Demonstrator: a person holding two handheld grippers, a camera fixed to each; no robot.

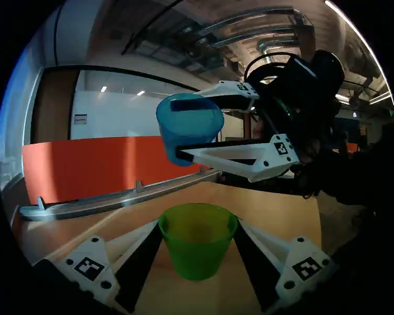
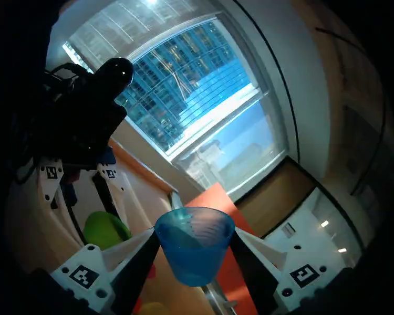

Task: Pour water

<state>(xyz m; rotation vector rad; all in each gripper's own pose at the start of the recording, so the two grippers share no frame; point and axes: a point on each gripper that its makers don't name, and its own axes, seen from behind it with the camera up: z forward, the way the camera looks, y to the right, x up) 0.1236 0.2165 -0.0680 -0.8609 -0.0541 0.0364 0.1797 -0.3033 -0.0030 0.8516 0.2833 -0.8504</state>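
A green cup stands upright between the fingers of my left gripper, which is shut on it above a wooden table. Higher up hangs a blue cup, tipped on its side with its mouth turned to the left, held by my right gripper. In the right gripper view the blue cup sits between the white fingers of my right gripper, both pressing on it. Down to the left there, the green cup shows in my left gripper. No water is visible in either cup.
An orange wall panel and a metal rail run behind the table. A large window with city buildings sits behind the grippers in the right gripper view. A dark sleeve and hand hold the right gripper.
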